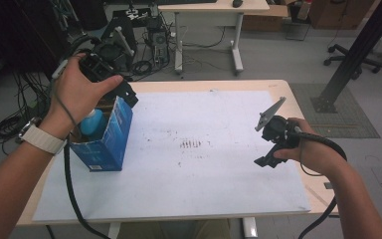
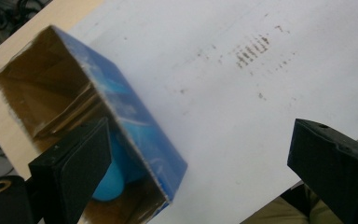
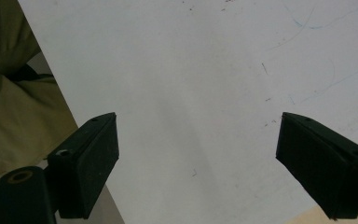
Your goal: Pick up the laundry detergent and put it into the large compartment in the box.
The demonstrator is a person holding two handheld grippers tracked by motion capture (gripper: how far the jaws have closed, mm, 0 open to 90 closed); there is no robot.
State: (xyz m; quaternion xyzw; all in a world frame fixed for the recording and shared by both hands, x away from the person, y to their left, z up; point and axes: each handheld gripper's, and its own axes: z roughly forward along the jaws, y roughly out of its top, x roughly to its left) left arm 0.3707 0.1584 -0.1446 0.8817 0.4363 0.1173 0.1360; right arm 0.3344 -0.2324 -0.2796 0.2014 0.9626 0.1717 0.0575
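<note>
Right gripper (image 1: 271, 144): held low over the right side of the counter, jaws spread wide, nothing between them; grey three-cornered plate on top.
White sheet (image 1: 189, 149): flat, matte, covers most of the counter (image 1: 298, 99); brown smudges near its middle, faint blue pen lines.
Carton (image 1: 107, 137): blue printed cardboard box, top open, plain brown inside, at the sheet's left edge.
Bottle (image 1: 92, 122): light blue, rounded, inside the carton.
Left gripper (image 2: 191, 177): above the carton's open top, jaws spread, one jaw at the opening, gripping nothing.

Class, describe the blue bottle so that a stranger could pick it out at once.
Start at the white sheet covering the table, then go to its left edge, where an open blue cardboard box stands. The rounded light-blue plastic bottle sits inside that box, the only thing in it.
</note>
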